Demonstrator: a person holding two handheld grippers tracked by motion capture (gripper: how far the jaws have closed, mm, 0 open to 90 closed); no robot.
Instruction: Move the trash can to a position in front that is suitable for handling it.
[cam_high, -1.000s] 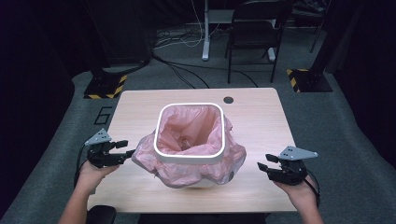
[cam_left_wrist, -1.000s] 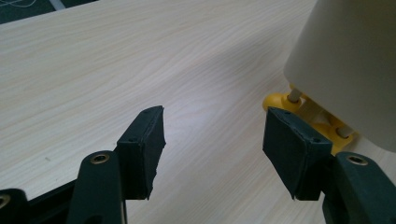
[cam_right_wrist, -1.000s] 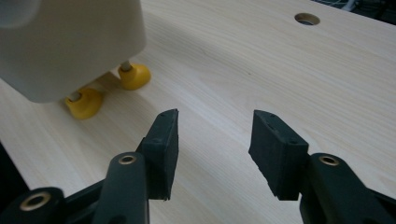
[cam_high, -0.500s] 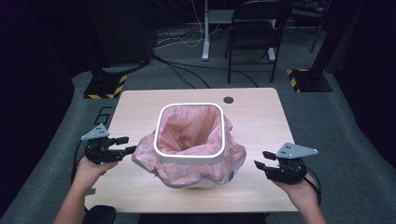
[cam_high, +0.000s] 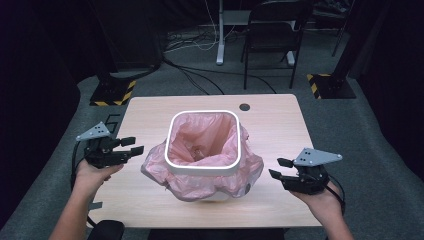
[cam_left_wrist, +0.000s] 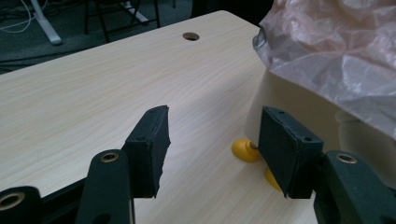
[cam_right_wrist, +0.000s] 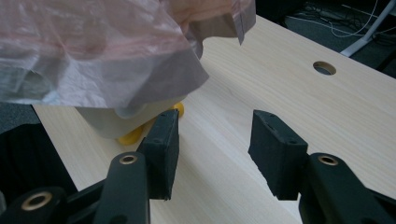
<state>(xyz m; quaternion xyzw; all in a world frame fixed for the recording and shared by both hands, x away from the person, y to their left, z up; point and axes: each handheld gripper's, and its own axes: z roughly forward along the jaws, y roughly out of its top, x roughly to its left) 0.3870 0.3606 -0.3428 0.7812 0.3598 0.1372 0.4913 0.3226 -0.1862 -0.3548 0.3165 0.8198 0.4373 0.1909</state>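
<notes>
Both hand-held grippers (cam_high: 131, 145) (cam_high: 280, 168) rose; one bin (cam_high: 202, 165).

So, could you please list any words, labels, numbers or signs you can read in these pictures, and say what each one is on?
No readable word, brand or number anywhere.
Pink bag and white bin: no print to be seen.
Table: bare wood, no label.
Floor left of the table: a pale mark, too small and blurred to read.
Stand bases: yellow-and-black hazard stripes, a warning sign without text.
</notes>
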